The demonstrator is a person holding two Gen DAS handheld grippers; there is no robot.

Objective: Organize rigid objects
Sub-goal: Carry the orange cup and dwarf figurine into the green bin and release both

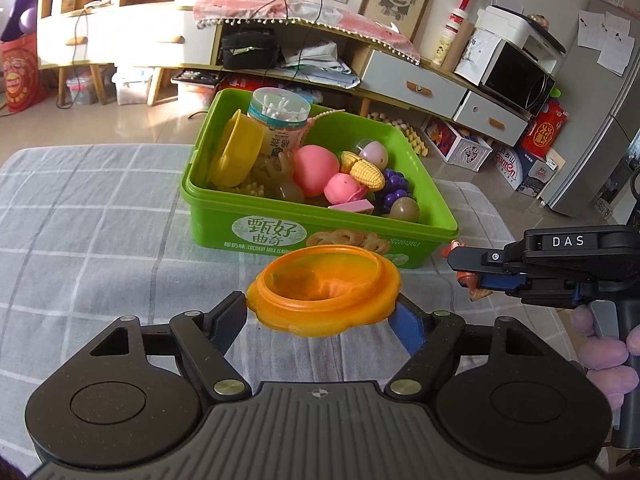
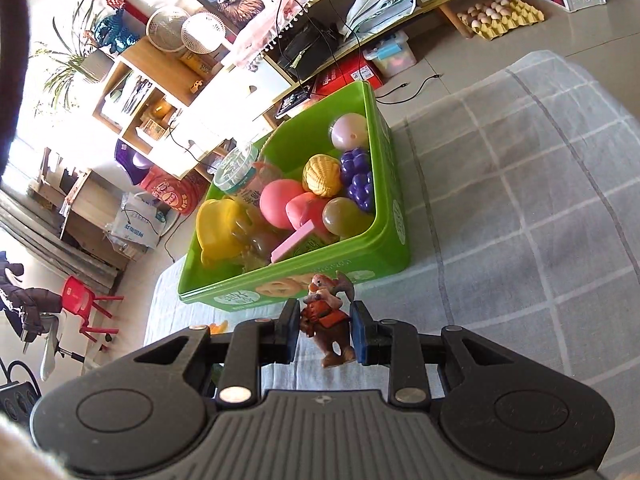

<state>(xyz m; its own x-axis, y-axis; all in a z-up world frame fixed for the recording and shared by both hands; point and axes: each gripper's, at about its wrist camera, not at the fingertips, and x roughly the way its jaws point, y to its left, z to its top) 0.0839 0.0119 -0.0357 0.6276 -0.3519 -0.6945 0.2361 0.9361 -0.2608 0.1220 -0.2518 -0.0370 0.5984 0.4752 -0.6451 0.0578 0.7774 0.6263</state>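
Note:
My left gripper [image 1: 320, 304] is shut on an orange translucent lid [image 1: 324, 292], gripped by its two sides and held above the cloth just in front of the green plastic box [image 1: 224, 232]. The box holds a yellow bowl [image 1: 236, 152], a cotton-swab jar [image 1: 278, 120], a pink ball [image 1: 316, 168], toy corn [image 1: 366, 172] and purple grapes [image 1: 394, 192]. My right gripper [image 2: 324, 312] is shut on a small dwarf figurine [image 2: 325, 320], upright between the pads, close to the box's near wall [image 2: 360, 256]. In the left wrist view the right gripper [image 1: 466, 270] reaches in from the right.
The box stands on a grey checked tablecloth [image 1: 100, 220], with open cloth to its left and right. A gloved hand [image 1: 600, 352] holds the right gripper's handle. Beyond the table's far edge are the tiled floor, low cabinets [image 1: 412, 84] and boxes.

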